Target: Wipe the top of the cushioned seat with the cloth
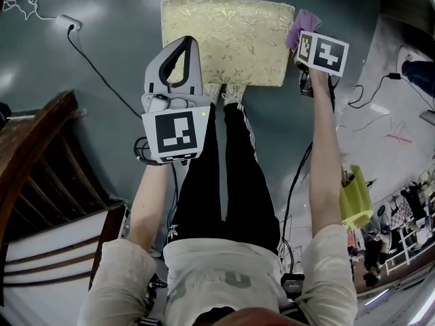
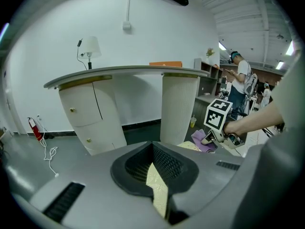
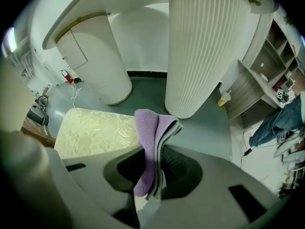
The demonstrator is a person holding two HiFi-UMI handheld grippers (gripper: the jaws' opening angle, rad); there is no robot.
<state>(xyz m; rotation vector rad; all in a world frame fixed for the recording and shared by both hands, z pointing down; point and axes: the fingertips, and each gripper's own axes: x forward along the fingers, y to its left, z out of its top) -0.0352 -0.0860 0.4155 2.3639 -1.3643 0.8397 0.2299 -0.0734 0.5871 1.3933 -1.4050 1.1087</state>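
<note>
The cushioned seat [image 1: 228,39] is a pale gold, leaf-patterned square on the grey floor just beyond my feet. My right gripper [image 1: 303,45] hovers at its right edge, shut on a folded purple cloth [image 1: 300,26]. In the right gripper view the cloth [image 3: 151,137] stands up between the jaws, with the seat [image 3: 95,132] below and to the left. My left gripper [image 1: 187,43] sits over the seat's near left part, jaws closed together and holding nothing. In the left gripper view a sliver of seat [image 2: 157,185] shows under that gripper [image 2: 153,163], and the cloth [image 2: 202,140] is at the right.
A white ribbed column [image 3: 205,46] and a rounded white cabinet [image 3: 100,61] stand just past the seat. A dark wooden chair [image 1: 47,182] is at my left. Cables [image 1: 95,66] trail on the floor. A yellow-green thing [image 1: 357,199] lies to my right. A person [image 2: 240,80] stands far off.
</note>
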